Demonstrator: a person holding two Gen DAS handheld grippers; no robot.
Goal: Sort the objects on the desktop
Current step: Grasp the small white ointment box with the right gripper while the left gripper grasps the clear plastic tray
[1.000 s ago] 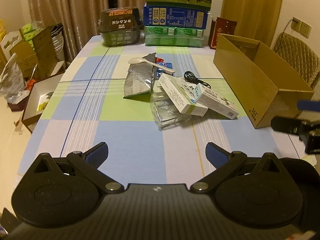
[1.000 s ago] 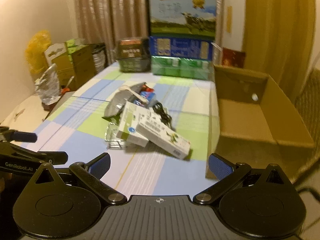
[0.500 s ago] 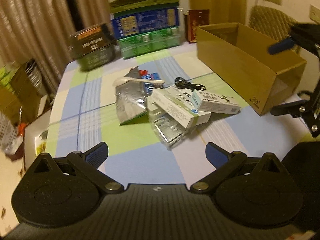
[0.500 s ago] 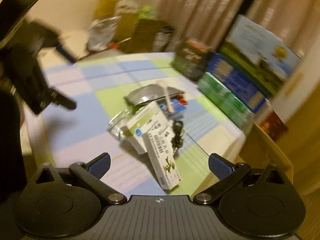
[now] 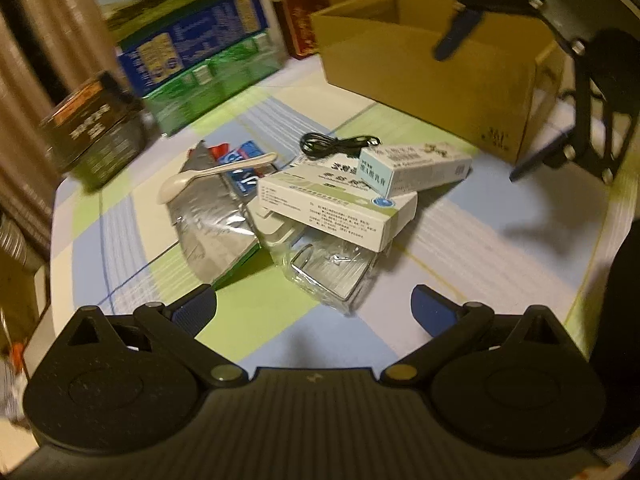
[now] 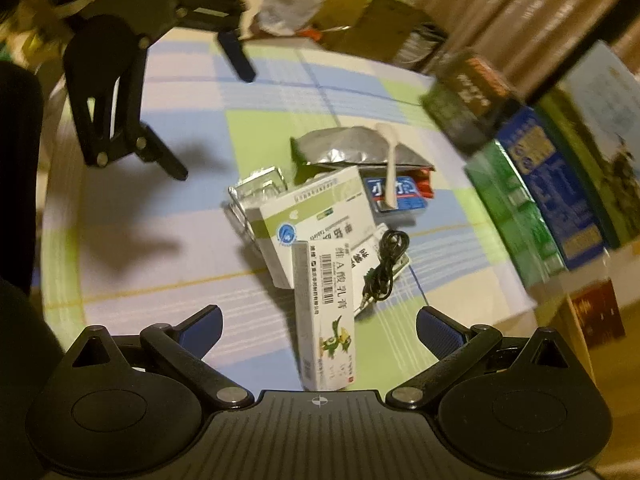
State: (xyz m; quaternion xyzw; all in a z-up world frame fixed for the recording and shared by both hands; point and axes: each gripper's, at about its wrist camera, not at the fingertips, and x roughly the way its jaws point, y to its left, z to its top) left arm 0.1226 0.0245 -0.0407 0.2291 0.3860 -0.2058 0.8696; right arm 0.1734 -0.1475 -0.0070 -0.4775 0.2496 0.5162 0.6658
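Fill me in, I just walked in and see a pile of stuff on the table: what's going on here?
A person holds a two-finger gripper in each hand over a checked tablecloth, sorting a small pile. Both the left gripper and right gripper are open and hold nothing. The pile has two medicine boxes, a black cable, a white spoon on a silver pouch and a clear plastic pack. An open cardboard box stands beside them.

A home dining room: checked cloth on the tabletop (image 5: pixel 120 248), curtains (image 5: pixel 36 40) at 10 o'clock, stacked milk cartons (image 5: pixel 208 60) at 11, a padded chair (image 5: pixel 560 60) at 2.
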